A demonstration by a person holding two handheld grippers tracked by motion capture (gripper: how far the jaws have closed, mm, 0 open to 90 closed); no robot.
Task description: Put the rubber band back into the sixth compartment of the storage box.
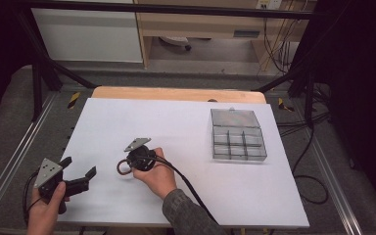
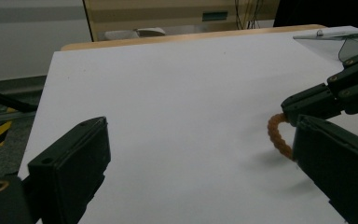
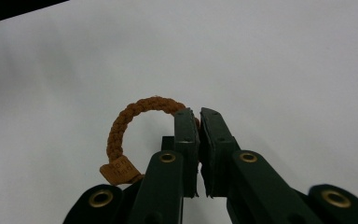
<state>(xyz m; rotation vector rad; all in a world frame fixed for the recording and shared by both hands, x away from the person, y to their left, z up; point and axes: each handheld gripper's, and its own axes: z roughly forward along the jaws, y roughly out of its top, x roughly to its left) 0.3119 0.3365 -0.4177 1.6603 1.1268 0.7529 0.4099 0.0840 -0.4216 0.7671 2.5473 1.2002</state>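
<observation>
1. High view: your right gripper [image 1: 127, 165] sits mid-table, tipped down toward the white sheet [image 1: 186, 122], with a brown braided loop [image 1: 122, 169] at its tip. Your left gripper [image 1: 81, 174] waits at the sheet's near-left edge, jaws spread wide and empty, pointing toward the loop. The loop lies between the two grippers, touching the right one and well apart from the left. A clear compartment box [image 1: 238, 141] stands far right with its lid raised; from here you cannot tell what it holds.

2. Left gripper view: your own two jaws stand far apart at the bottom corners with nothing between them. The right gripper [image 2: 303, 119] comes in from the right edge, and the loop [image 2: 278, 135] curves out from its tip just above the sheet. The loop lies ahead and to the right of your jaws.

3. Right gripper view: the jaws are pressed nearly together on one side of the loop [image 3: 130, 121], pinching the braid. The rest arcs away to the left and ends in a small leather tag [image 3: 119, 171], a detail the other views don't give. The ring looks roughly flat over the sheet, so any handover to the left likely turns on its free left arc.
</observation>
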